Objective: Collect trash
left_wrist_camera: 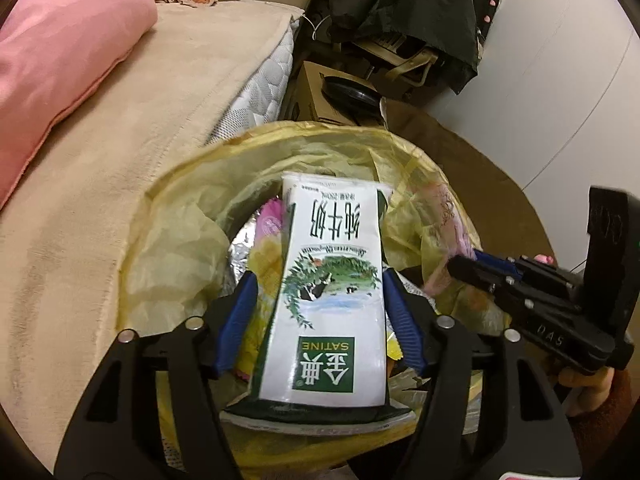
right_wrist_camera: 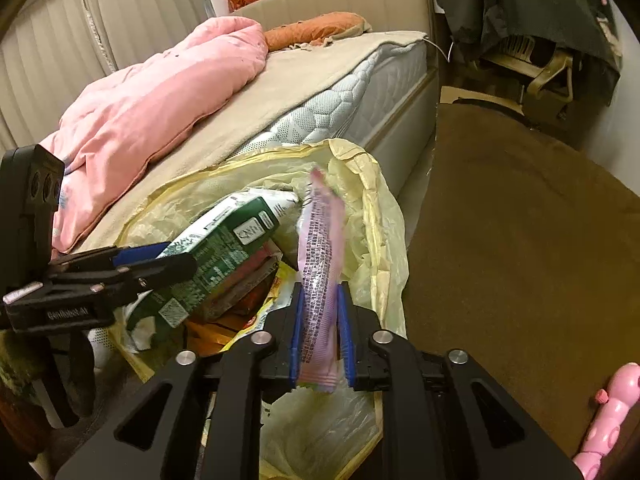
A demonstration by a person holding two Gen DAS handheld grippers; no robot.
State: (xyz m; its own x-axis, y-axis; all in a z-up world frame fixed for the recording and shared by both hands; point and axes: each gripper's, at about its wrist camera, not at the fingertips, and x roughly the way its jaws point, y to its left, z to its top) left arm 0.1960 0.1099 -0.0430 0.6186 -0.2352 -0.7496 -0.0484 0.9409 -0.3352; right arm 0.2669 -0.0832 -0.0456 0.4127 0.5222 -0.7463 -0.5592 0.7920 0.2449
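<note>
Both grippers are over the yellow-lined trash bin (left_wrist_camera: 168,216) beside the bed's edge. The left gripper (left_wrist_camera: 320,316) has its blue pads standing just clear of the milk carton (left_wrist_camera: 332,300) between them, so it is open. The right gripper (right_wrist_camera: 322,332) has its pads beside a pink wrapper (right_wrist_camera: 320,280); contact cannot be told. Judgement: the carton is light and stiff, best held across its flat sides; the wrapper is thin, limp and slippery.
</note>
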